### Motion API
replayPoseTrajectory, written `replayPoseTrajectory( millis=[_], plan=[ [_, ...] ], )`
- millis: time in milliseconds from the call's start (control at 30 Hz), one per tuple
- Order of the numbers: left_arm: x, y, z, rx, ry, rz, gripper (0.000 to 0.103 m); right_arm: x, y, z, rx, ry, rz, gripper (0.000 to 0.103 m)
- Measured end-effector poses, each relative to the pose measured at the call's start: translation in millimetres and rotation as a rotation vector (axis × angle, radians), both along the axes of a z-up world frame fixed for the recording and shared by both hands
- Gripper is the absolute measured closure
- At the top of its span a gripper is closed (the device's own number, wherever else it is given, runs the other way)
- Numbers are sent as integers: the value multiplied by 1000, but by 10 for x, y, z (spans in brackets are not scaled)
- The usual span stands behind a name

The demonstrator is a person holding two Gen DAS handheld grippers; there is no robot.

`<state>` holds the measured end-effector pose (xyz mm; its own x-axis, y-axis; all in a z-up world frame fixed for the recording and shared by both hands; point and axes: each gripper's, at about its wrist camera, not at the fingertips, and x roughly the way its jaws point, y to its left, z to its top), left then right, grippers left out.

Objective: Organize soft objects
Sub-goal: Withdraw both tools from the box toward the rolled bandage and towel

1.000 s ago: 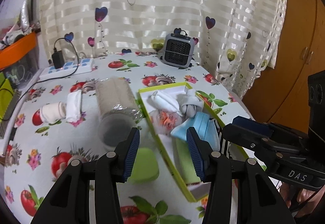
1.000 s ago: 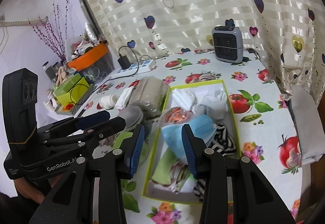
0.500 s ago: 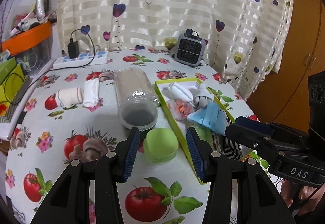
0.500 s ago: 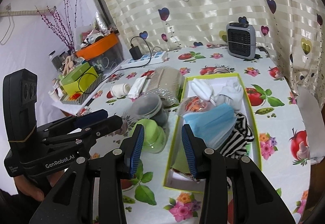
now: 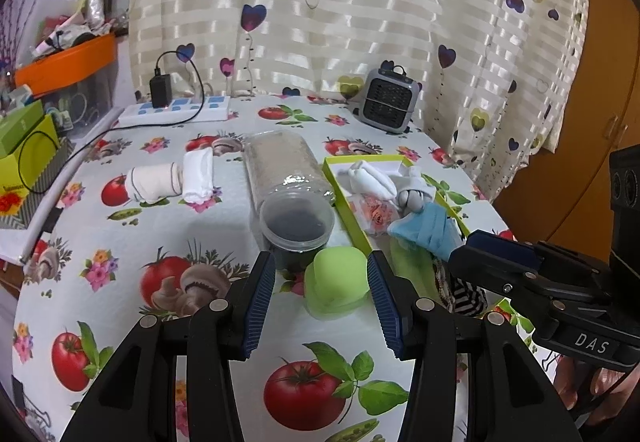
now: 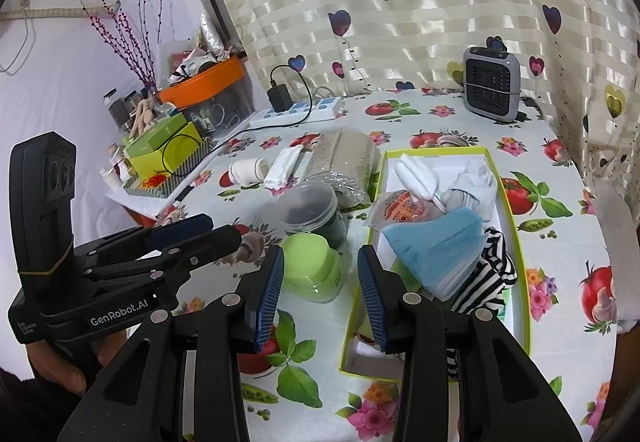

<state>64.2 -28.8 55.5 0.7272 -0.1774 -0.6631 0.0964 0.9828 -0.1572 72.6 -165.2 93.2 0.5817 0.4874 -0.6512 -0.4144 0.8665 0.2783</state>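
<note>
Both grippers have drawn back from the green-rimmed box [image 6: 505,197]; left gripper [image 5: 321,292] and right gripper [image 6: 320,292] gape empty. Rolled white socks [image 5: 156,182] look light and squashy, so pinch mid-roll.

Rolled socks [image 5: 170,181] on table; more fill green-rimmed box [image 6: 516,242].

Both cameras ride low over the near end of the worktop [image 5: 224,226], tilted down and facing the curtain [image 5: 360,9] at the far end. The left one looks from the left, past its own claw [image 5: 321,296]; the right one looks from the right, past its claw [image 6: 320,292]. Each catches the other's claw at its edge. Both share the jar [image 5: 288,185], green lid [image 6: 314,270], box [image 6: 516,242] and heater [image 6: 491,81].
</note>
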Motion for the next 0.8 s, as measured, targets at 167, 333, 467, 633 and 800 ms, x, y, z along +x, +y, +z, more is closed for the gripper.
replayPoseTrajectory(
  millis=[167, 333, 467, 633, 800],
  plan=[
    [5, 65, -19, -1, 5, 16, 56, 16, 59, -8, -8, 1, 14, 63],
    [24, 205, -53, -9, 15, 49, 56, 48, 157, -27, -20, 4, 44, 63],
    [48, 344, -81, -12, 25, 85, 56, 84, 254, -44, -23, 6, 69, 63],
    [77, 482, -117, -13, 34, 117, 56, 147, 392, -32, -29, 0, 101, 63],
    [95, 645, -158, -26, 42, 142, 56, 241, 535, 5, -35, -9, 130, 63]
  ],
)
